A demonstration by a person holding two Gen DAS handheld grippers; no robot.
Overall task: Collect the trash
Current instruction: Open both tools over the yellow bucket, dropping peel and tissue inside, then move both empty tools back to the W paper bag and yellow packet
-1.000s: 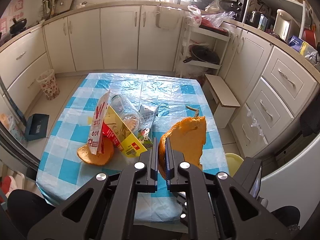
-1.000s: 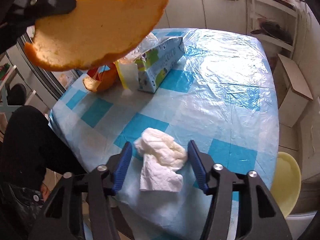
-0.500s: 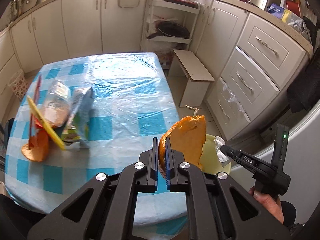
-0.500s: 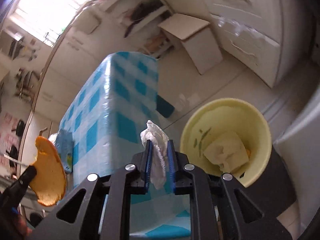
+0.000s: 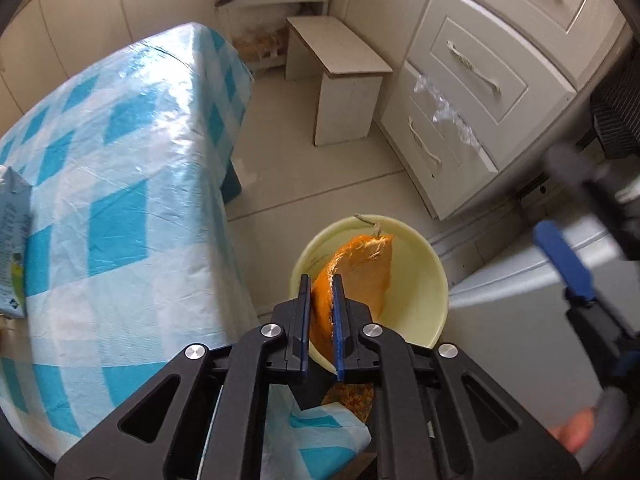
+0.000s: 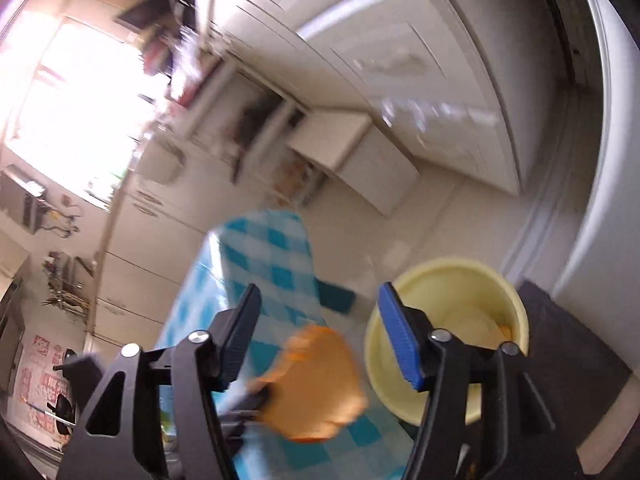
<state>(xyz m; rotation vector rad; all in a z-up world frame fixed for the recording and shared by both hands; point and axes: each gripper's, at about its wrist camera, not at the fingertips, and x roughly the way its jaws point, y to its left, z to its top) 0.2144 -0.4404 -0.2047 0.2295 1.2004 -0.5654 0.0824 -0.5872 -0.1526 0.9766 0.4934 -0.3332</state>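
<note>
In the left wrist view my left gripper [image 5: 321,280] points down, shut on a big orange peel [image 5: 360,268], and its jaws are beginning to open. The peel hangs just above the mouth of the yellow bin [image 5: 416,308] on the floor beside the table. One blue pad [image 5: 562,258] of my right gripper shows blurred at the right. In the right wrist view my right gripper [image 6: 319,292] is opening wide with nothing between its fingers. Beyond it are the peel [image 6: 320,384] and the bin [image 6: 460,300], which holds pale scraps.
The table with the blue checked cloth [image 5: 120,160] fills the left, a carton [image 5: 14,240] at its edge. A small white stool [image 5: 344,76] and drawers [image 5: 472,92] stand behind the bin. A white appliance [image 5: 520,320] is at the right, a hand [image 5: 576,436] below it.
The left gripper carried the peel from above the table down over the bin. The right gripper shut on a white tissue, swung to the bin and opened; the tissue has left its jaws.
</note>
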